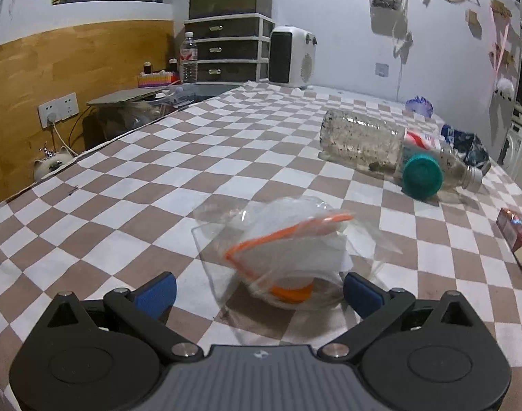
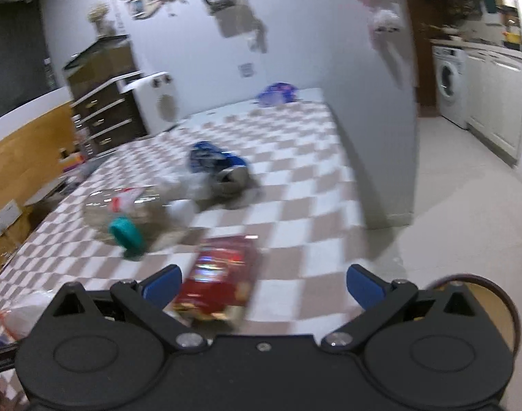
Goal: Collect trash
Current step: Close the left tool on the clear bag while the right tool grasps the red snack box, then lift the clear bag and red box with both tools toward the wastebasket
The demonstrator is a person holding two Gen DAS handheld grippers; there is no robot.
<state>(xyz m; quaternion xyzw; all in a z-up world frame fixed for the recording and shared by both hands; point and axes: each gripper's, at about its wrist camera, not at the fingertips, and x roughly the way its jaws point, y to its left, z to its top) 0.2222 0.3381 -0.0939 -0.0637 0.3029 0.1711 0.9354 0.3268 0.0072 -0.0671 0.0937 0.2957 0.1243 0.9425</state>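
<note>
A clear plastic bag with an orange zip strip [image 1: 288,246] lies on the checkered tablecloth [image 1: 158,178], between the tips of my open left gripper [image 1: 259,291]. Farther right lie a dirty clear bottle [image 1: 380,144], a teal lid [image 1: 422,172], a crumpled blue wrapper [image 1: 469,144] and a red packet [image 1: 516,236]. My right gripper [image 2: 262,282] is open and empty just above the red packet [image 2: 223,274]. The right wrist view is blurred and also shows the bottle [image 2: 130,209], teal lid [image 2: 125,233] and blue wrapper [image 2: 213,159].
A drawer unit [image 1: 230,48], a white heater [image 1: 291,56] and a water bottle [image 1: 188,58] stand at the table's back. A purple bag [image 1: 419,105] lies near the wall. The table's right edge drops to tiled floor [image 2: 449,212]; a washing machine [image 2: 449,82] stands beyond.
</note>
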